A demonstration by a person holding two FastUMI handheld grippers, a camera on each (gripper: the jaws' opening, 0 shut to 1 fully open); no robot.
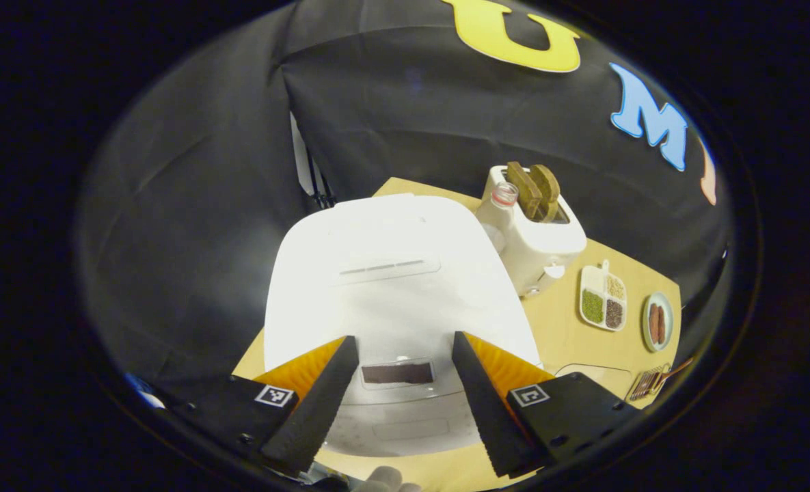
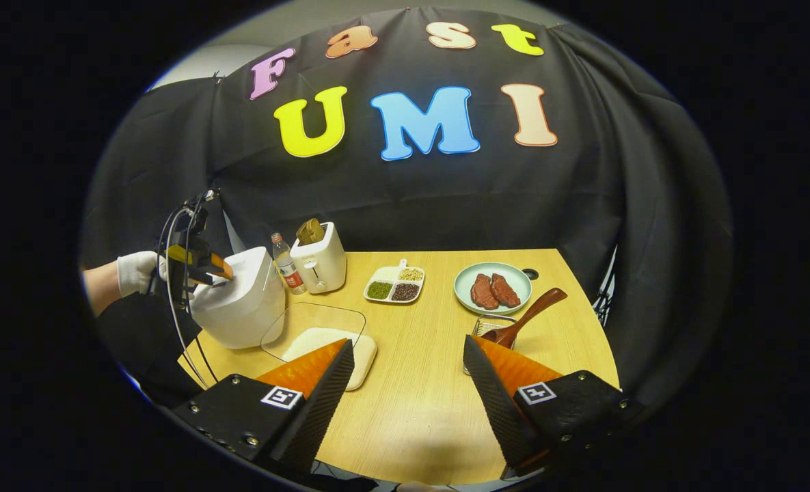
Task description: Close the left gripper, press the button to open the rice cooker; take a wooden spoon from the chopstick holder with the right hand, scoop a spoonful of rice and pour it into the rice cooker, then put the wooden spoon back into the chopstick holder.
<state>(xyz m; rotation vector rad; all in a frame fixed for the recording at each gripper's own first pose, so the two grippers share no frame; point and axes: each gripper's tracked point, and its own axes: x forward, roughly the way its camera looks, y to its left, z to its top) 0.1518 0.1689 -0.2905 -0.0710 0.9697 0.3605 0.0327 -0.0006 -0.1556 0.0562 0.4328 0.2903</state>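
The white rice cooker point(image 1: 391, 273) stands at the table's left end with its lid down. My left gripper point(image 1: 405, 338) hovers open just above its front, a dark panel point(image 1: 398, 373) showing between the fingers. From the right gripper view, a gloved hand point(image 2: 135, 270) holds that left gripper point(image 2: 220, 272) over the cooker point(image 2: 240, 304). My right gripper point(image 2: 408, 342) hangs open and empty above the table's front. The wooden spoon point(image 2: 528, 314) leans in the wire chopstick holder point(image 2: 485, 326) ahead of its right finger. A clear dish of rice point(image 2: 322, 342) lies beside the cooker.
Behind the cooker stand a water bottle point(image 2: 285, 263) and a white toaster point(image 2: 319, 263) with toast in its slots. A divided dish of grains point(image 2: 394, 282) and a plate with meat point(image 2: 492, 288) sit mid-table. The wooden table point(image 2: 418, 410) ends close below the right gripper.
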